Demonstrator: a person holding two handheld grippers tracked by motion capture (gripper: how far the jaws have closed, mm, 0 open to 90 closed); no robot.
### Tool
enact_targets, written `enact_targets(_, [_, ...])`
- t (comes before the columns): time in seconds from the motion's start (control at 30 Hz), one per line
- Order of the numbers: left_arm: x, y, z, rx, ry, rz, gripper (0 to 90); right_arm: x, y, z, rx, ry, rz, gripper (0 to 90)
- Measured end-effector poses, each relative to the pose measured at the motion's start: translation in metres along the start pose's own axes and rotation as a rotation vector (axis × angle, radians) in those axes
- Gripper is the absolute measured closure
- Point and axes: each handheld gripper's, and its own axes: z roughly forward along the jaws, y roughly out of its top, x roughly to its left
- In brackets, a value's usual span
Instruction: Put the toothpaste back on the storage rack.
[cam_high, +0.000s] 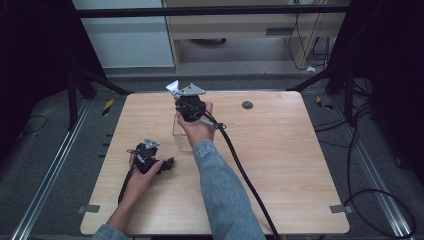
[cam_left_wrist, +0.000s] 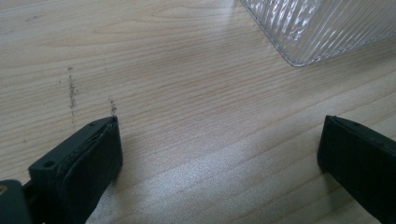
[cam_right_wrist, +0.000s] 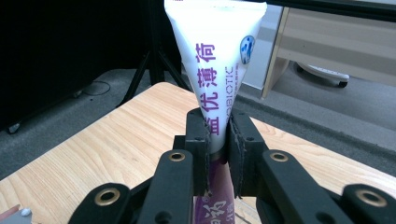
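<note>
My right gripper is shut on a white and purple tube with printed lettering. It grips the tube near mid-length, with the flat crimped end sticking up. The hand holds it over a clear ribbed container standing near the middle of the wooden table. In the right gripper view the tube's lower purple part runs down behind the jaws. My left gripper rests low on the table to the near left, open, with bare wood between its jaws. The ribbed container lies just beyond them.
A small dark round disc sits on the table toward the far edge. The right gripper's black cable trails across the table to the near edge. Tripod legs and a cabinet stand beyond the far side.
</note>
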Motion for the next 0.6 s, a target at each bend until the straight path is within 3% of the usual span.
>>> enact_targets(0.6, [0.0,0.0,0.0,0.001,-0.001,0.002,0.0,0.001,-0.019,0.007,0.038,0.0,0.003,79.6])
